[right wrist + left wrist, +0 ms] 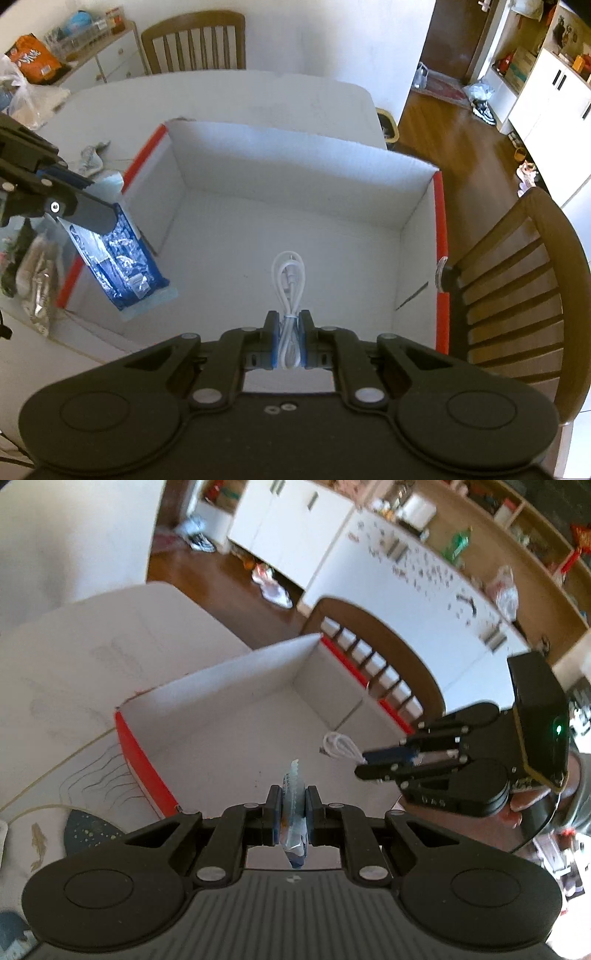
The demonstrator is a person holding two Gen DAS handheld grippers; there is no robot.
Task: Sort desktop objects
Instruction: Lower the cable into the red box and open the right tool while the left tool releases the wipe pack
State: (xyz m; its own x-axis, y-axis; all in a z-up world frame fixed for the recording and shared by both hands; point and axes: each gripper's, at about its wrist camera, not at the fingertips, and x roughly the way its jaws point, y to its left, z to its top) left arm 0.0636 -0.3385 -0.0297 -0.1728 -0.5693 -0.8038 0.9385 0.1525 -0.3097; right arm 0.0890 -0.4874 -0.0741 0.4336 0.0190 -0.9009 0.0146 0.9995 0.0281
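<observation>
Box near wall hidden behind right hand-held gripper

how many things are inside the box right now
0 rest on its floor. The white cable in the right gripper and the blue packet in the left gripper hang above the box.

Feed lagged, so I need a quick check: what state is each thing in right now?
Left tool: shut on the blue packet.
Right tool: shut on the white cable.
Blue packet: held above the box's edge.
White cable: coiled, held over the box.
Box: open, nothing lying inside.
</observation>
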